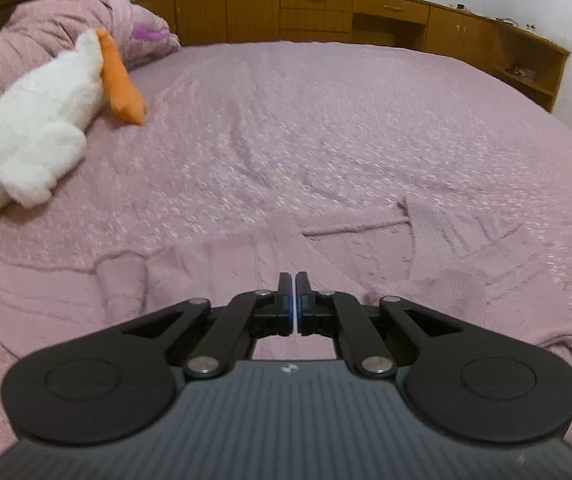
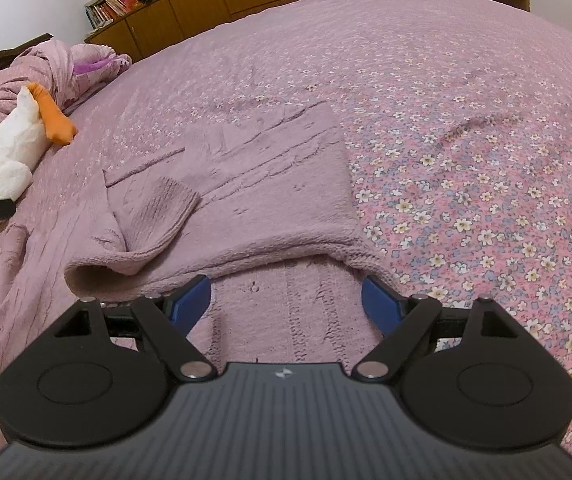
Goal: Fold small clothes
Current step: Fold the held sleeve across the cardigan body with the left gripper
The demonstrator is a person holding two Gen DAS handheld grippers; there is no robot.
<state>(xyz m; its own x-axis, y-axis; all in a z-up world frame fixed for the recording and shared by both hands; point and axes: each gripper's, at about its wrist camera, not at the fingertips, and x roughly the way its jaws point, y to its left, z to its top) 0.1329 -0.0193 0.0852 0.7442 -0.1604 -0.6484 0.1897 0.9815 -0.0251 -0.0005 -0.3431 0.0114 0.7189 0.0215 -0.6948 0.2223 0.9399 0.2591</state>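
A small pink knitted sweater point(image 2: 270, 184) lies on the pink bedspread, partly folded, with a sleeve cuff point(image 2: 170, 204) laid across its body. In the left wrist view the sweater point(image 1: 438, 248) lies flat ahead. My left gripper point(image 1: 295, 286) is shut with nothing between its blue pads, hovering over the sweater's near part. My right gripper point(image 2: 286, 294) is open, its blue pads point(image 2: 188, 304) on either side of the folded near edge of the sweater, not holding it.
A white plush toy with an orange beak point(image 1: 46, 120) lies on the bed at the left, also in the right wrist view point(image 2: 10, 148). A bunched pink quilt point(image 1: 46, 24) lies behind it. Wooden cabinets point(image 1: 326, 8) line the far side.
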